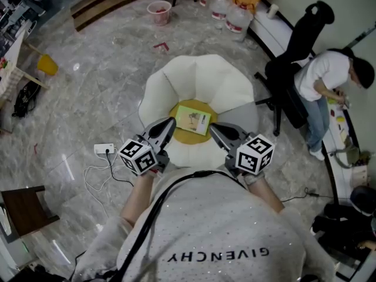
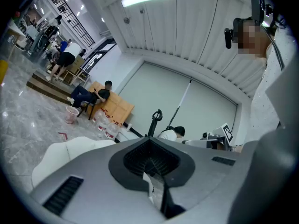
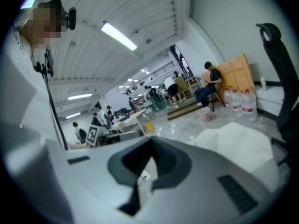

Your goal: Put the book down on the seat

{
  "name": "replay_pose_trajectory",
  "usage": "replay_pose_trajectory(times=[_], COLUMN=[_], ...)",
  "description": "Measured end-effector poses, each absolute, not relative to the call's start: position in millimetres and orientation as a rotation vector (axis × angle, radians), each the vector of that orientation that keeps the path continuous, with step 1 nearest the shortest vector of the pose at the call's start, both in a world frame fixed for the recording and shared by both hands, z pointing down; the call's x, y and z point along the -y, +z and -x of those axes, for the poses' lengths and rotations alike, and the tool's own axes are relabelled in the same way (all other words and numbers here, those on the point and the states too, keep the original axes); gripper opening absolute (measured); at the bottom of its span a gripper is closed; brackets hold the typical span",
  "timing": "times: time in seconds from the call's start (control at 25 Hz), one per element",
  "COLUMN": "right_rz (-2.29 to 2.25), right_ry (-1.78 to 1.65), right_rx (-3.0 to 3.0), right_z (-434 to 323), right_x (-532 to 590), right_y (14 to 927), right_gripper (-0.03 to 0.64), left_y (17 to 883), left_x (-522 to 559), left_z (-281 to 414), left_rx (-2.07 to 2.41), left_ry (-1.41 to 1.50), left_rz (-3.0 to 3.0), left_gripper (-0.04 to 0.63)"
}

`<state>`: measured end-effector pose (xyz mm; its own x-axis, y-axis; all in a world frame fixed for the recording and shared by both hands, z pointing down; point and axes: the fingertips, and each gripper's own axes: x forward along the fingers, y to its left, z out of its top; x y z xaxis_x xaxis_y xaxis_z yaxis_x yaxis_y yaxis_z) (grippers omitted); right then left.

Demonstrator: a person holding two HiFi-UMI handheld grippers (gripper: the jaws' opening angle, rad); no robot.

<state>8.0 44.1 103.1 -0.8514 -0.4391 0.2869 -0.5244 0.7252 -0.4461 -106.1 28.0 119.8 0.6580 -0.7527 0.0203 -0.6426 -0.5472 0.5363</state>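
**Book Lay on Seat as Both Grippers Hung Shut Above It**

A thin book [image 1: 193, 120] with a pale green cover lay flat on the round yellow cushion [image 1: 189, 137] at the centre of a white, petal-shaped seat [image 1: 194, 78], set at a slight angle to it. Seen from the head view, nothing touched the book.

The left gripper [image 1: 170, 123] and the right gripper [image 1: 214, 128] were held side by side just in front of the wearer's chest, their noses pointing toward the seat. The left tip sat by the book's near-left corner and the right tip by its near-right corner, both apart from the cover. In the left gripper view its jaws stood pressed together with nothing between them; the right gripper view showed the same, jaws closed and empty. The marker cubes on both tools faced up toward the head camera.

Around the seat spread a grey marble floor [image 1: 100, 87]. A white power strip [image 1: 104, 150] with its looping cable lay on it to the left of the seat. A black office chair [image 1: 296, 57] stood to the right, and beside it a person [image 1: 329, 81] in a white shirt bent over a bench. Large water bottles [image 1: 229, 10] and a pink bucket [image 1: 159, 12] stood at the far side of the room, well apart from the seat.
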Motion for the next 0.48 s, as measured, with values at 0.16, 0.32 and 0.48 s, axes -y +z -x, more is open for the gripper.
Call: replay_pose_trajectory(times=[0.16, 0.32, 0.48], right_rz=[-0.775, -0.757, -0.750], right_ry=[0.785, 0.746, 0.741], right_rx=[2.768, 2.765, 2.764], right_z=[-8.8, -7.5, -7.2], right_x=[-42.1, -42.7, -44.1], right_y=[102.3, 102.2, 103.1], right_gripper=[0.015, 0.015, 0.014], left_y=[121.0, 123.5, 124.6], left_x=[-28.4, -28.8, -30.6], left_z=[105.3, 105.6, 104.9], left_rx=[1.081, 1.086, 1.091], left_ry=[-0.288, -0.282, -0.273], left_rz=[-2.363, -2.357, -2.358], left_gripper=[0.023, 0.023, 0.023])
